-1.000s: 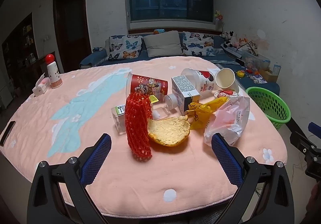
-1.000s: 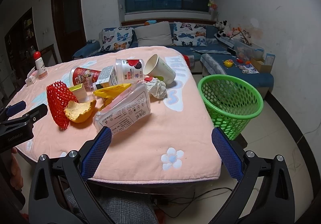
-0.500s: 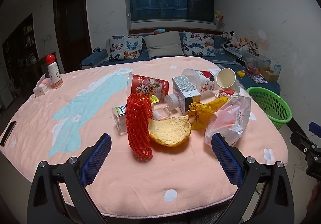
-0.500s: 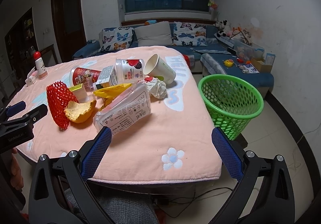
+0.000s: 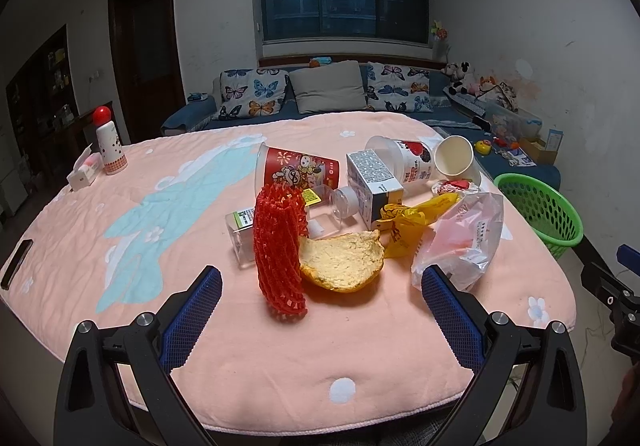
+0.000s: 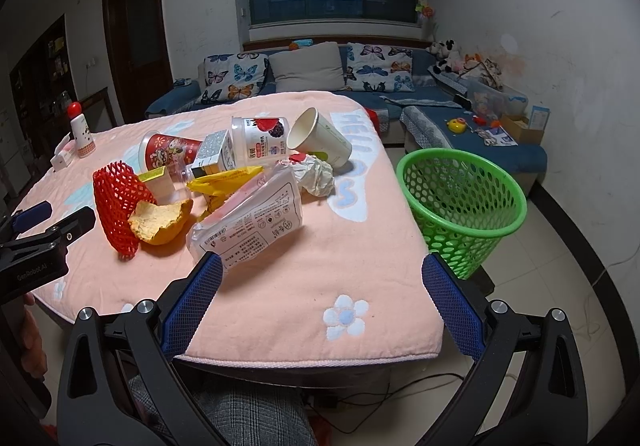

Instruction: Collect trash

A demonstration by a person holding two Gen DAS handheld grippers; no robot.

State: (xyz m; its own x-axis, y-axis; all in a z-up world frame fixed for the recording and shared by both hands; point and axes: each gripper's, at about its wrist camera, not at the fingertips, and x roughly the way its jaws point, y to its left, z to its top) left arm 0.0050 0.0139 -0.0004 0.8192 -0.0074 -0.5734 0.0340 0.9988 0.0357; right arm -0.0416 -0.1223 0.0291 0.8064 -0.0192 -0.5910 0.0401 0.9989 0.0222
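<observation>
Left gripper [image 5: 320,310]: fingers [image 5: 192,320] standing spread wide, gripping nothing, hovering over the near edge of the table [image 5: 256,358].
Right gripper [image 6: 320,306]: fingers [image 6: 452,306] standing released and empty, hovering over the table's near right corner.
Red foam net [image 5: 280,250]: standing upright near the table's middle, touching the orange peel [image 5: 340,260] on its right.
Clear plastic bag [image 6: 248,222]: lying just beyond the right gripper's left finger, partly covering the yellow wrapper [image 6: 224,182].
Crumpled paper [image 6: 316,174]: lying between the clear plastic bag and the tipped paper cup [image 6: 320,138].
Cartons and cups: red cup [image 5: 300,170], small carton [image 5: 372,182] and yogurt tub [image 5: 408,162] lying on their sides behind the pile.
Green basket [image 6: 460,198]: sitting on the floor just beside the table's right edge, holding nothing visible.
</observation>
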